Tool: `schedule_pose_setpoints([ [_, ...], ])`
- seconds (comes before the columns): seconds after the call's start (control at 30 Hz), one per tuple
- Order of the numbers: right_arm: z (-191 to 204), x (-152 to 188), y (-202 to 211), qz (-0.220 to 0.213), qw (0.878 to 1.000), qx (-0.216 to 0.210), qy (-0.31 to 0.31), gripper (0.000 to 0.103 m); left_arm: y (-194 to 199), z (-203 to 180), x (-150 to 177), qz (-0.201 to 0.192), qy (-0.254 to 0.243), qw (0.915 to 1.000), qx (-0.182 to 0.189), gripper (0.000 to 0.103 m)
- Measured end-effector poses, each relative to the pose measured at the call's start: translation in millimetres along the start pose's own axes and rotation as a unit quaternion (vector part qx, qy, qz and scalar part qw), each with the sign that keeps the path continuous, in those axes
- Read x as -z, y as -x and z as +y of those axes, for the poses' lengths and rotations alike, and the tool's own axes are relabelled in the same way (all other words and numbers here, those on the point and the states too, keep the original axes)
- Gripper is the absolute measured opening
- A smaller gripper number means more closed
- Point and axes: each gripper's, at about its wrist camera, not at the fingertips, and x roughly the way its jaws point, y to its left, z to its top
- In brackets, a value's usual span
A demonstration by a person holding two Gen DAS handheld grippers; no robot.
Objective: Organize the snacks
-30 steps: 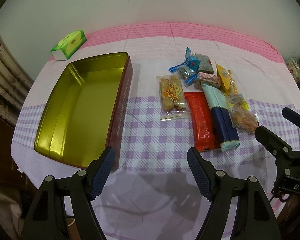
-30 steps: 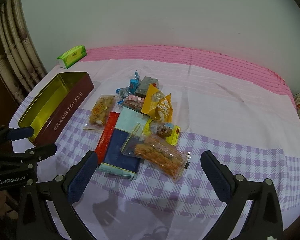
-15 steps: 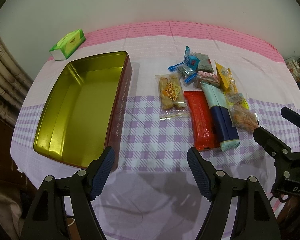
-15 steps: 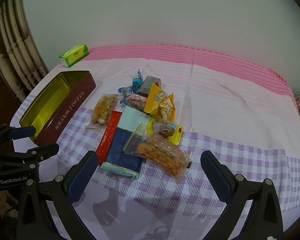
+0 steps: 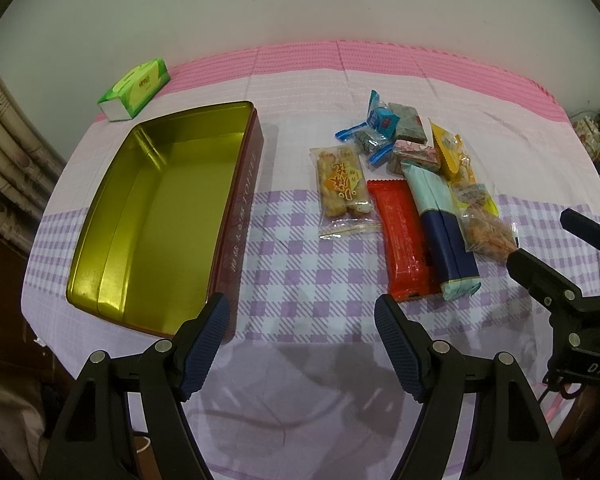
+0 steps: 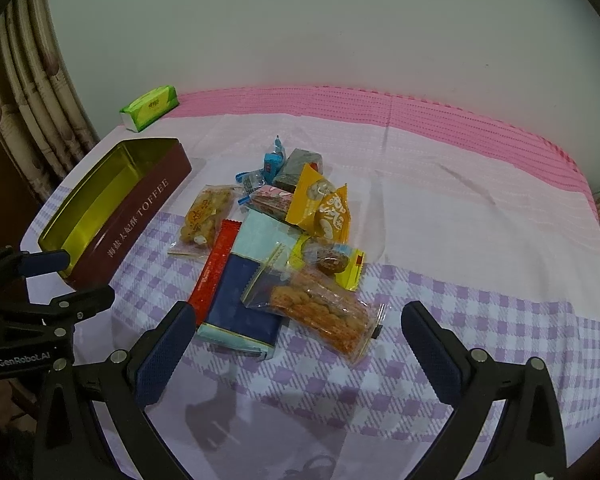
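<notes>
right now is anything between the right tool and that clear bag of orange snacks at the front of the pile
Nothing visible. The right tool is open and the clear bag of orange snacks lies nearest it, resting partly on the blue and mint packet, with only bare tablecloth between.

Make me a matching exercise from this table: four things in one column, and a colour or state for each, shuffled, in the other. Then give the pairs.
Things
1. toffee tin
2. tissue pack
3. long flat wrapper beside the blue-and-mint packet
4. right tool

Colour or state
A. red
B. open, holding nothing
C. green, at the far edge of the cloth
D. lid off, gold inside, nothing in it

Pairs: 1-D, 2-C, 3-A, 4-B
</notes>
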Motion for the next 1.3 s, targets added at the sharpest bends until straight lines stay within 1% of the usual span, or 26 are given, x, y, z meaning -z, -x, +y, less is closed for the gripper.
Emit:
schedule_pose_setpoints([
  [0.1,-2,0,-1,0.003,1.000,-0.002,0.009,0.102,-1,0,1,-0.001,0.000,1.0000,0.000,0.075],
  [0.23,-5,-1,-7,0.011,0.999,-0.011,0.037,0.101,-2,0,2,0.000,-0.001,1.0000,-0.001,0.075],
  [0.3,-6,-2,-11,0.018,0.998,-0.015,0.059,0.100,-4,-1,3,0.001,-0.002,1.0000,-0.002,0.075],
  [0.37,-8,-2,-16,0.029,0.996,-0.022,0.077,0.097,-6,-1,2,0.003,-0.003,1.0000,-0.003,0.075],
  [0.47,-12,-3,-25,0.043,0.994,-0.041,0.096,0.095,-8,-1,1,0.006,-0.005,1.0000,-0.005,0.075],
  [0.5,-13,-3,-28,0.047,0.993,-0.044,0.102,0.093,-8,-1,1,0.007,-0.005,0.9999,-0.006,0.075],
  [0.57,-15,-4,-35,0.056,0.991,-0.051,0.114,0.080,-9,-1,0,0.009,-0.007,0.9999,-0.007,0.075],
  [0.63,-16,-6,-43,0.070,0.988,-0.059,0.125,0.074,-10,-1,-1,0.011,-0.007,0.9999,-0.009,0.075],
  [0.67,-17,-6,-46,0.074,0.987,-0.058,0.128,0.072,-10,-1,-1,0.011,-0.008,0.9999,-0.009,0.075],
  [0.73,-17,-8,-53,0.081,0.986,-0.056,0.137,0.071,-11,-2,-2,0.012,-0.009,0.9998,-0.011,0.075],
  [0.83,-17,-8,-62,0.092,0.983,-0.062,0.143,0.068,-11,-2,-2,0.014,-0.011,0.9998,-0.013,0.075],
  [0.9,-18,-8,-67,0.097,0.983,-0.066,0.144,0.066,-11,-2,-2,0.014,-0.011,0.9997,-0.015,0.075],
  [0.97,-20,-10,-69,0.095,0.984,-0.073,0.134,0.057,-11,-2,-2,0.015,-0.011,0.9997,-0.016,0.075],
  [1.03,-25,-12,-71,0.098,0.986,-0.083,0.111,0.055,-11,-2,-2,0.016,-0.011,0.9997,-0.017,0.075],
  [1.2,-31,-10,-72,0.096,0.988,-0.095,0.075,0.041,-12,-4,-2,0.019,-0.014,0.9995,-0.018,0.075],
  [1.23,-31,-9,-72,0.096,0.988,-0.096,0.068,0.039,-12,-4,-2,0.019,-0.015,0.9995,-0.018,0.075],
  [1.3,-32,-7,-71,0.097,0.989,-0.093,0.055,0.039,-13,-4,-3,0.020,-0.015,0.9995,-0.018,0.075],
])
